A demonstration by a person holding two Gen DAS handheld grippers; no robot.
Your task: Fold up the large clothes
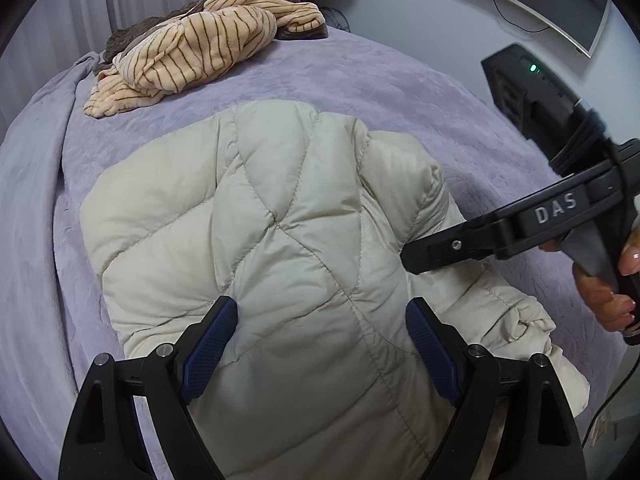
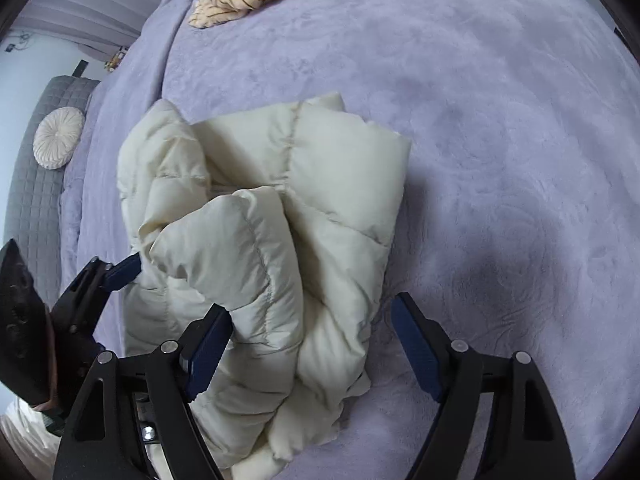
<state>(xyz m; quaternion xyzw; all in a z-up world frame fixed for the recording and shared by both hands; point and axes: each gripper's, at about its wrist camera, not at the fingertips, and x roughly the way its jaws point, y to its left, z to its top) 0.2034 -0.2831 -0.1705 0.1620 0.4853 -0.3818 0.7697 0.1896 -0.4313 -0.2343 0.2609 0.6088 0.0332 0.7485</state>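
A cream quilted puffer jacket (image 1: 280, 248) lies bunched and partly folded in the middle of a lavender bed cover (image 1: 400, 88). The left gripper (image 1: 322, 344) hangs over the jacket with its jaws spread wide, released, grasping nothing. The right gripper (image 2: 312, 344) sits at the jacket's near edge, jaws likewise parted; one finger (image 2: 208, 344) touches a puffed fold. Beyond the jacket, near the bed's far edge, lies a crumpled striped tan garment (image 1: 192, 48). A round white cushion (image 2: 58, 136) rests on grey quilted upholstery beside the bed.
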